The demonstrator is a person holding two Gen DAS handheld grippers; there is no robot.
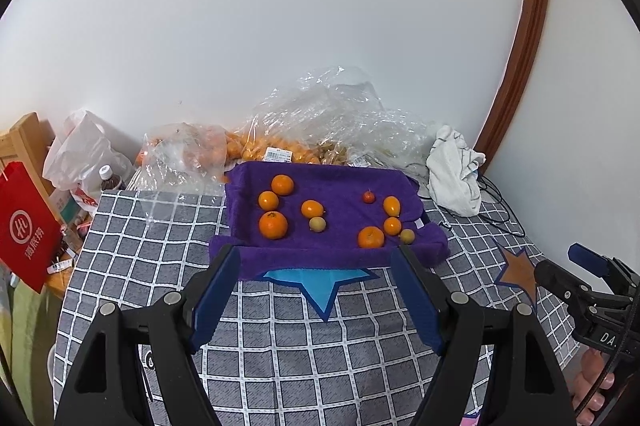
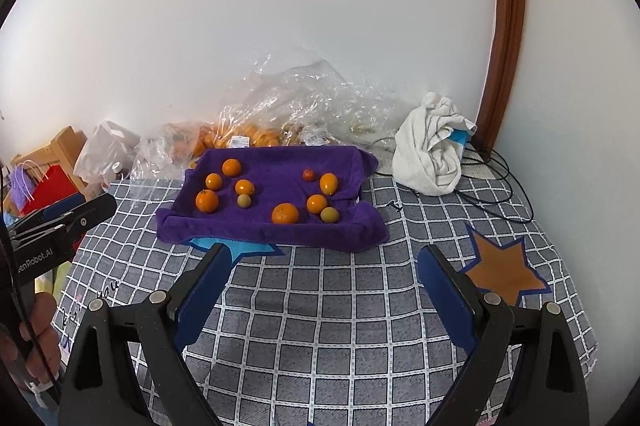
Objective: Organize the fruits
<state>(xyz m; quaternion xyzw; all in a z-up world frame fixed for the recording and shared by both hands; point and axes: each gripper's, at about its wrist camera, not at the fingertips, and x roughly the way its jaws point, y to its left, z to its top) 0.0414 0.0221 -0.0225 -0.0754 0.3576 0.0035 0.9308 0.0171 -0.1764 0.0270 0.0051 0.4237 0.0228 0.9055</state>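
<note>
A purple towel (image 1: 332,254) (image 2: 224,226) lies on the checked tablecloth with several fruits on it: oranges such as a large one (image 1: 273,225) (image 2: 207,201) and another (image 1: 371,237) (image 2: 285,213), two small greenish fruits (image 1: 317,224) (image 1: 407,236), and a small red one (image 1: 368,197) (image 2: 308,175). My left gripper (image 1: 316,254) is open and empty, just short of the towel's near edge. My right gripper (image 2: 324,258) is open and empty, near the towel's front, a little right.
Clear plastic bags (image 1: 280,138) with more oranges lie behind the towel by the wall. A white cloth (image 1: 456,170) (image 2: 432,154) and black cables (image 2: 496,186) sit at back right. A red bag (image 1: 26,226) and clutter stand left. A brown star patch (image 2: 504,270) marks the tablecloth.
</note>
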